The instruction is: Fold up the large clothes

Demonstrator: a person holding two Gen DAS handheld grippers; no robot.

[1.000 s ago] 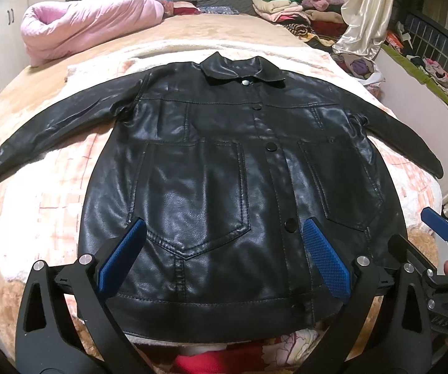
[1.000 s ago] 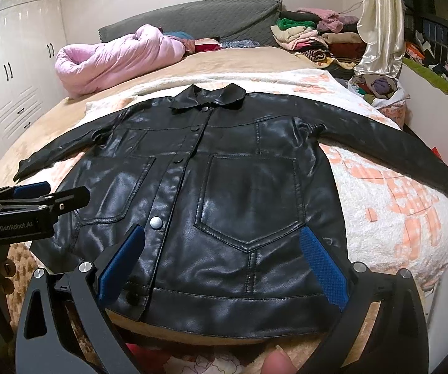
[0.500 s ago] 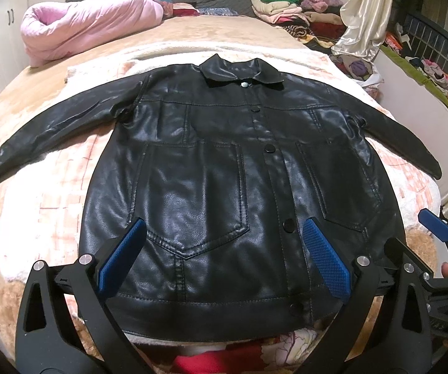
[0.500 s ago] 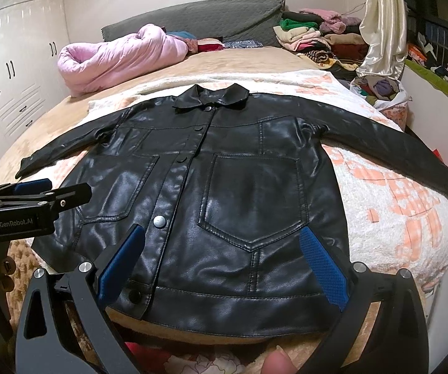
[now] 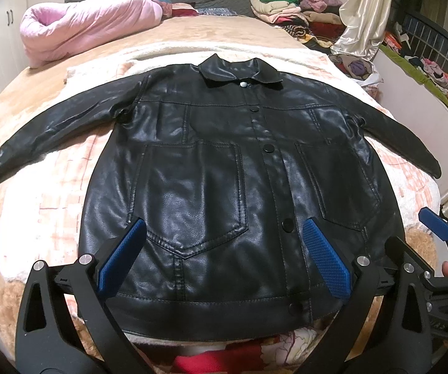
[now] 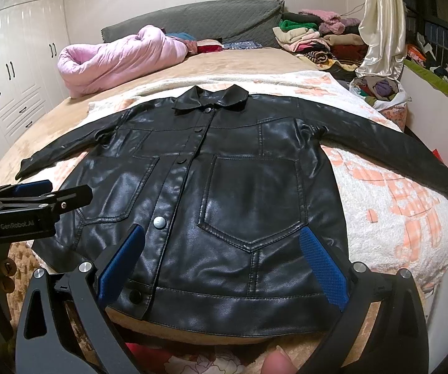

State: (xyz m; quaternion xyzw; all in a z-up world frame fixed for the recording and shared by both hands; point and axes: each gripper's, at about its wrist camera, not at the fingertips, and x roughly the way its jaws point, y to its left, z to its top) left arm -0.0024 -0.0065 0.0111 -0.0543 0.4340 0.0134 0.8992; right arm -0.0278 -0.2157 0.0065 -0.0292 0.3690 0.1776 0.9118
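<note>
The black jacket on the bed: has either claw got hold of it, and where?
Nothing is held. Both the left claw and the right claw hang open above the black jacket's hem.

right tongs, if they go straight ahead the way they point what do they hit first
Most likely the black leather jacket, around its lower front pocket. The open right tongs frame that panel, though their height above it is unclear.

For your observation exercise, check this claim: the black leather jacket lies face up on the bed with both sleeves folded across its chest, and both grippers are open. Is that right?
Not quite. In the left wrist view the black leather jacket lies face up with both sleeves spread outward, not folded across its chest. The left gripper and right gripper are indeed open.
</note>
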